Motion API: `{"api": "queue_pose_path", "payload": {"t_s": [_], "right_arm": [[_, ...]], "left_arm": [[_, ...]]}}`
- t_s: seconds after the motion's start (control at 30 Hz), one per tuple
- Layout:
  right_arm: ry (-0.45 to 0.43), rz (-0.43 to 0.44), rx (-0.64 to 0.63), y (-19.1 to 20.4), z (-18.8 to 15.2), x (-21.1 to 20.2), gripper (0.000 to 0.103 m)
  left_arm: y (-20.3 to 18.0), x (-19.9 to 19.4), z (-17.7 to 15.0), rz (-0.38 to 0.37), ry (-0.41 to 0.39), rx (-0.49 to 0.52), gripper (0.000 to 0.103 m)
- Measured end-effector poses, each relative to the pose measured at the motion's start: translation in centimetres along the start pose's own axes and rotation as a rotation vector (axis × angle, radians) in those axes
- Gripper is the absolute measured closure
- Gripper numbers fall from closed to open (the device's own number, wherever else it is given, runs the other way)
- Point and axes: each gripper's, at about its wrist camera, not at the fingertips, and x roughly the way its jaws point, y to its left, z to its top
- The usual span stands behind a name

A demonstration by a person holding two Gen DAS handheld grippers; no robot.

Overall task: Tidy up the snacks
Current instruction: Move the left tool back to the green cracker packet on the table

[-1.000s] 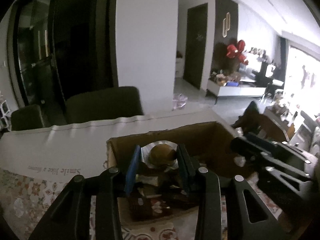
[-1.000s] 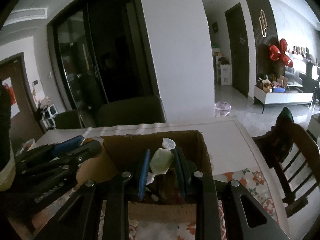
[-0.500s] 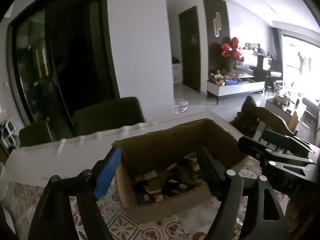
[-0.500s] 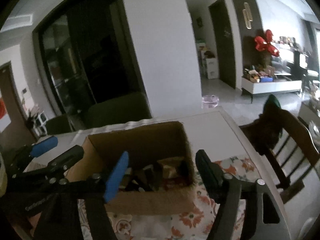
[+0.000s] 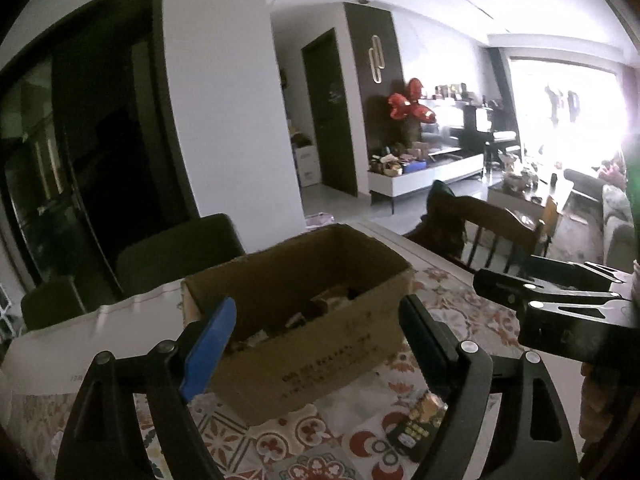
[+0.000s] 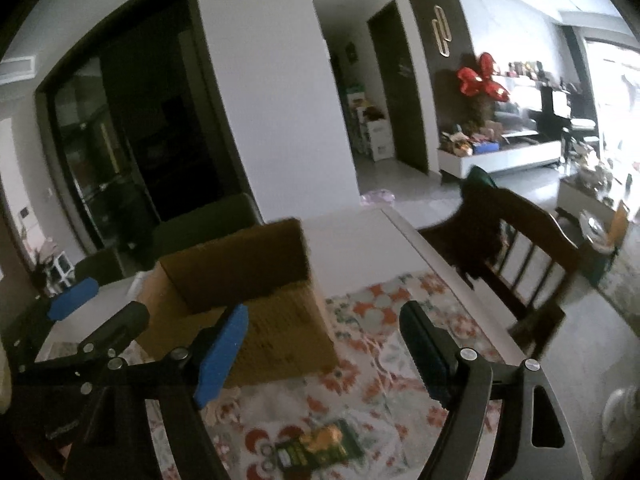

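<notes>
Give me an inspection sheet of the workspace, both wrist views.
Surface: table with a patterned floral cloth.
Job's things: open cardboard box holding mixed snacks; one dark snack packet lies loose on the cloth, nearer than the box.
Clutter: nothing seen.
Grippers: left gripper and right gripper both empty, jaws opening, nothing between them.
Cables: nothing seen.
Surroundings: wooden chair beside the table, dark upholstered chairs behind it, living room beyond.

Left claw [image 5: 320, 344] opening, empty, before the snack-filled cardboard box [image 5: 320, 344].
</notes>
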Motion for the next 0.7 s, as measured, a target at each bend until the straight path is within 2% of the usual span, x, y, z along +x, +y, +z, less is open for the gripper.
{"api": "queue_pose_path", "payload": {"t_s": [0.3, 0.7], "right_arm": [[0.077, -0.054, 0.042, -1.9, -4.7, -0.7, 0.024], [0.225, -0.129, 0.022, -3.1, -10.5, 0.4, 0.024]], "left_arm": [[-2.1, 0.5, -3.1, -0.094, 0.035, 0.074, 0.02], [-5.2, 3.6, -8.4, -0.258, 0.176, 0.223, 0.02]]}}
